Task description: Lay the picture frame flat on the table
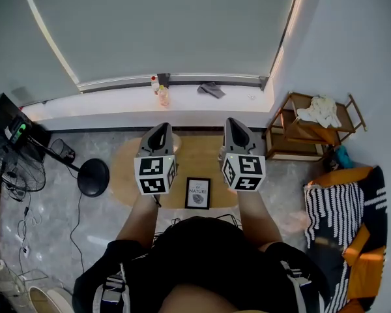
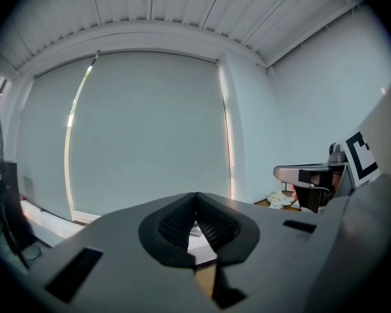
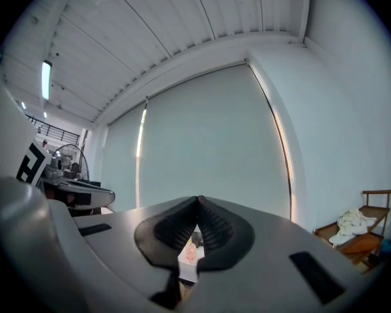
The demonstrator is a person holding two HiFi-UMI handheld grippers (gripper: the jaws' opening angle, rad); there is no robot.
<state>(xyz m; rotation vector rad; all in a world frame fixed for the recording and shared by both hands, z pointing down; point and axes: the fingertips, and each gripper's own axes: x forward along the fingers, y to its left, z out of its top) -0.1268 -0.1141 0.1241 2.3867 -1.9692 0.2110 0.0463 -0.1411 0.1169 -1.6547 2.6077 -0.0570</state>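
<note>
A black picture frame [image 1: 197,193] with a white print lies face up near the front edge of a small round wooden table [image 1: 125,169], just in front of the person. Both grippers are held up above the table and point level toward the window. My left gripper [image 1: 162,128] is left of the frame, and its jaws [image 2: 196,198] are shut with nothing between them. To the right of the frame, my right gripper [image 1: 231,122] is also shut [image 3: 199,201] and empty. Neither gripper touches the frame.
A floor fan's round black base [image 1: 92,177] stands left of the table, with cables beside it. On the window ledge are a bottle [image 1: 161,95] and a grey cloth [image 1: 212,90]. A wooden rack [image 1: 300,135] with a white cloth and a striped chair [image 1: 344,207] are at the right.
</note>
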